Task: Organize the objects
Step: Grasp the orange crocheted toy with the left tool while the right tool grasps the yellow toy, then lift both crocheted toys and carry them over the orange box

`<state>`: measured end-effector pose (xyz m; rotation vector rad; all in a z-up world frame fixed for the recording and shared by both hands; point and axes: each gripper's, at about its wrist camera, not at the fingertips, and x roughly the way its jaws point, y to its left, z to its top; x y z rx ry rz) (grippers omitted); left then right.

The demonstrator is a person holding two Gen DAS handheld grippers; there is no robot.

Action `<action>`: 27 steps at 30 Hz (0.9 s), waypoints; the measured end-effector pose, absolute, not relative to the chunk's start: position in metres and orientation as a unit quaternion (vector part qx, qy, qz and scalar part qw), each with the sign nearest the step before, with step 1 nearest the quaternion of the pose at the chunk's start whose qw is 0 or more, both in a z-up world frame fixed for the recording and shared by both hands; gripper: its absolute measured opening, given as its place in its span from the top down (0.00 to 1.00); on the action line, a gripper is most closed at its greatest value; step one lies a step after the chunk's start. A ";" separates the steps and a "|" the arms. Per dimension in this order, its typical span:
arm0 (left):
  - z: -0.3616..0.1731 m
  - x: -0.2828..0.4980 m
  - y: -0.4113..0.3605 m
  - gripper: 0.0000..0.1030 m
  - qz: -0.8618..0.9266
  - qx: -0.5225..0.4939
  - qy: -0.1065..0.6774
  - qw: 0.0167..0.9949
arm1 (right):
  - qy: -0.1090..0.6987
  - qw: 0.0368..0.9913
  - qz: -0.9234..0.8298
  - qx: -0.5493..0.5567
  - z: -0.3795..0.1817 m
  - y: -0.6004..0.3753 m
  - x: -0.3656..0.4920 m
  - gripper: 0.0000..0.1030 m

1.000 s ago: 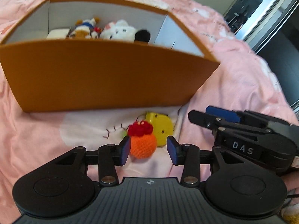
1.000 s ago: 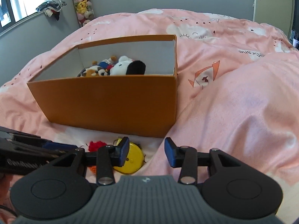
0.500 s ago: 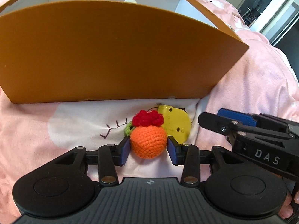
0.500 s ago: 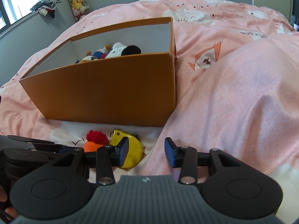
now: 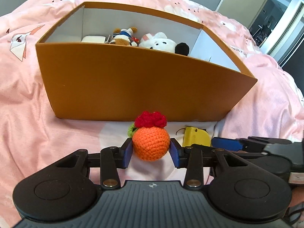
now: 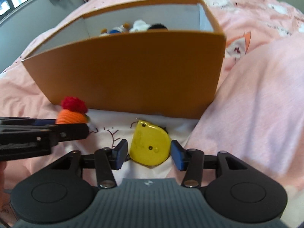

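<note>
While left claw (image 5: 151,153) pinches crochet orange (image 5: 151,146), red tuft up, right claw (image 6: 149,155) spread, apparently untouching, around yellow tape measure (image 6: 150,145).

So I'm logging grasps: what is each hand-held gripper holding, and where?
Left hand-held gripper: crochet orange, pinched at its sides. Right hand-held gripper: nothing; open around yellow tape measure.

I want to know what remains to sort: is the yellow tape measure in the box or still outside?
Outside. The tape measure lies on the bedsheet before the box, between the right gripper's open jaws.
</note>
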<state>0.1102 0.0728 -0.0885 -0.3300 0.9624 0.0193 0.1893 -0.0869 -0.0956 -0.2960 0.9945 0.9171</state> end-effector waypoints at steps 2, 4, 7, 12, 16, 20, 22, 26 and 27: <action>-0.090 0.115 0.069 0.55 0.009 -0.157 0.460 0.874 | 0.463 0.770 0.419 -0.134 -0.098 -0.084 0.191 0.45; -0.092 0.117 0.067 0.55 0.006 -0.157 0.460 0.874 | 0.465 0.770 0.416 -0.134 -0.101 -0.082 0.192 0.44; -0.089 0.119 0.068 0.55 0.001 -0.154 0.457 0.876 | 0.469 0.769 0.411 -0.142 -0.105 -0.078 0.193 0.46; -0.086 0.116 0.070 0.55 0.000 -0.154 0.451 0.879 | 0.480 0.764 0.409 -0.134 -0.109 -0.078 0.195 0.47; -0.071 0.113 0.064 0.55 -0.022 -0.141 0.434 0.890 | 0.469 0.767 0.416 -0.136 -0.098 -0.085 0.189 0.47; -0.042 0.105 0.059 0.55 -0.060 -0.128 0.404 0.904 | 0.436 0.772 0.444 -0.129 -0.065 -0.099 0.179 0.48; -0.025 0.104 0.060 0.55 -0.069 -0.132 0.388 0.909 | 0.409 0.778 0.459 -0.132 -0.043 -0.106 0.175 0.48; 0.009 0.115 0.069 0.55 -0.081 -0.143 0.367 0.916 | 0.358 0.786 0.486 -0.133 0.002 -0.108 0.181 0.48; 0.016 0.121 0.071 0.55 -0.083 -0.139 0.363 0.918 | 0.350 0.785 0.492 -0.137 0.011 -0.105 0.188 0.48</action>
